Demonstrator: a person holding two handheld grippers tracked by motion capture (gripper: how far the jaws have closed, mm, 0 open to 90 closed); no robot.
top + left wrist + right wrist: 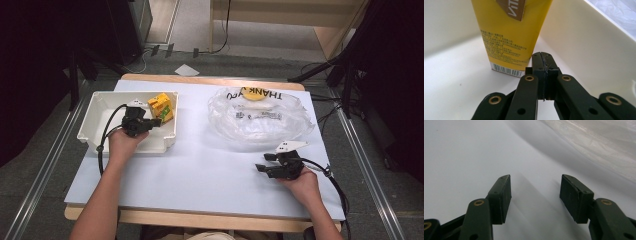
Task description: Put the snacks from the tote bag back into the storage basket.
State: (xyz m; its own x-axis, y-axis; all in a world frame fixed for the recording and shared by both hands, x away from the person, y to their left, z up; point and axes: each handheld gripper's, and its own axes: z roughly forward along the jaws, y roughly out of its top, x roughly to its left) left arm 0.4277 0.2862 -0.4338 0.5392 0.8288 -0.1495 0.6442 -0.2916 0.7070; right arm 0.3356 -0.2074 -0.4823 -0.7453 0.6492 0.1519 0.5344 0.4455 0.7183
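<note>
Overhead, I see my left gripper point(150, 122) inside the white bin point(95, 112), beside the yellow carton point(161, 106). Left gripper view: jaws pressed together, empty, just short of the carton. Right gripper view: right gripper point(535, 195) spread wide over bare table point(461, 157).

Setting: lab or recording room. Evidence: worktop point(200, 170) covered with a plain white sheet, standing on grey carpet between metal floor rails point(42, 175); dark tripod legs point(320, 67) and loose cables point(145, 57) on the floor behind; bare wooden furniture point(280, 15) at the back.
</note>
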